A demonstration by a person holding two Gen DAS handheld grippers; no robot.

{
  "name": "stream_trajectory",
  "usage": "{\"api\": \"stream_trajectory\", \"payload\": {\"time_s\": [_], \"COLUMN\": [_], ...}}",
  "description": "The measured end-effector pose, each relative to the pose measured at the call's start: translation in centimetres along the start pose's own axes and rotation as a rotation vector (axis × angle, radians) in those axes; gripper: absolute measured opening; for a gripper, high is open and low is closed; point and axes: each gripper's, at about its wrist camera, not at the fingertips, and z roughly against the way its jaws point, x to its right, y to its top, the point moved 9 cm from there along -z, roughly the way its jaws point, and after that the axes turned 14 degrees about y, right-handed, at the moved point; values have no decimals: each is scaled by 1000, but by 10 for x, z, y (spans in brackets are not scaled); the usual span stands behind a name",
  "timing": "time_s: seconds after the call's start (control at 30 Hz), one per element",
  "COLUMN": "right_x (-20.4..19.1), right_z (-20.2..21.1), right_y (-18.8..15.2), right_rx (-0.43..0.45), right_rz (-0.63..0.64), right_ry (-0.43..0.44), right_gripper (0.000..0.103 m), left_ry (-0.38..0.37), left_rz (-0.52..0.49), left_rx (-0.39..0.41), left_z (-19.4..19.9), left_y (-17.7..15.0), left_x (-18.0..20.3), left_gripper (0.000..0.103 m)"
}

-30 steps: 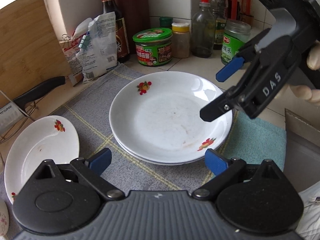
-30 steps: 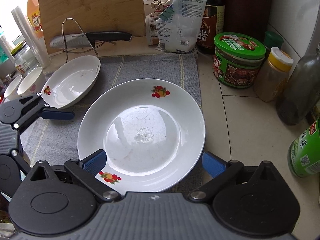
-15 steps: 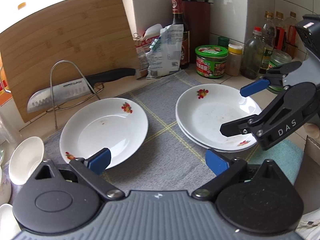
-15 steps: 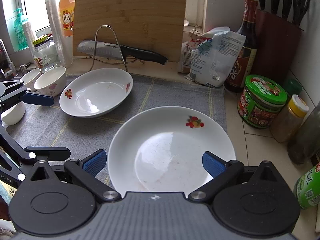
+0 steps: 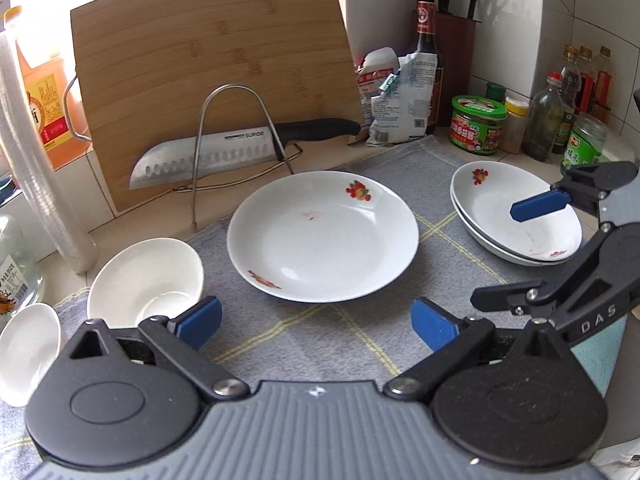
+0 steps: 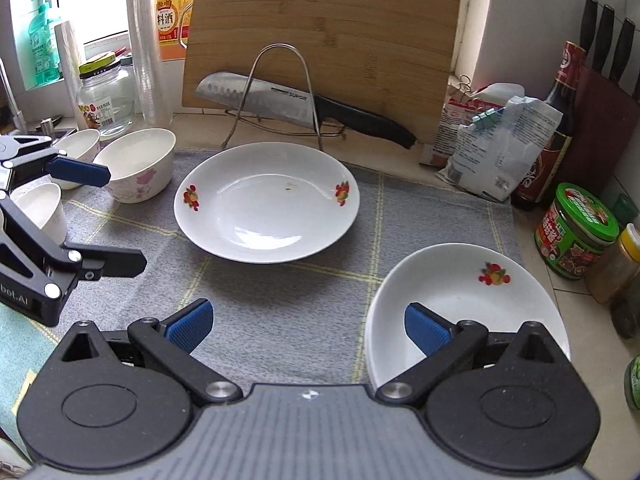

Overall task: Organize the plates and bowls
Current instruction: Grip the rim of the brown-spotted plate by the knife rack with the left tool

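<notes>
A grey cloth (image 5: 320, 340) with yellow lines is spread over the counter, and the dishes are set out on it. 1 white plate (image 5: 322, 236) with fruit decals lies alone near the middle of the cloth, just in front of a wire rack (image 5: 236, 136) in which a knife (image 5: 224, 152) is held. A wooden board (image 5: 216, 60) is leaned upright behind the rack. To the right, a stack of 2 plates (image 5: 516, 220) is seen at the cloth's edge, near a green-lidded jar (image 5: 478, 124) and several bottles (image 5: 560, 108).

The left gripper (image 5: 316, 322) is shown with its blue pads spread wide and nothing between them; it is held above the cloth, short of the single plate. 1 white bowl (image 5: 146, 280) stands just beside its left pad, and a second bowl (image 5: 26, 352) is partly seen at the left edge.

In the right wrist view, the right gripper (image 6: 308, 326) is likewise spread wide and empty. Its right pad is seen over the stack of plates (image 6: 468, 304), though contact cannot be told. The single plate (image 6: 267, 202) lies ahead, well apart from the stack. A flowered bowl (image 6: 138, 164) is placed at the cloth's far left corner, with further bowls (image 6: 60, 184) beside it, partly hidden by the left gripper (image 6: 92, 216). A glass jar (image 6: 106, 96) stands behind them.
</notes>
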Motion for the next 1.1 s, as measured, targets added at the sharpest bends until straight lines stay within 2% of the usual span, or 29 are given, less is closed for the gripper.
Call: {"api": "stream_trajectory", "payload": {"time_s": [0.27, 0.53, 0.93, 1.1], "right_x": [-21, 7, 21, 25], "right_z": [-27, -46, -79, -93], "right_y": [4, 13, 21, 29], "right_rx": [-39, -76, -170, -186], "right_rz": [56, 123, 264, 257], "right_ry": [42, 60, 106, 139], "right_gripper": [103, 103, 103, 103], "left_ry": [4, -9, -3, -4], "left_rz": [-7, 14, -1, -9], "left_rx": [-21, -98, -164, -196], "left_z": [-11, -35, -67, -85], "left_y": [12, 21, 50, 57], "left_x": [-14, -10, -6, -8], "left_gripper": [101, 101, 101, 100]}}
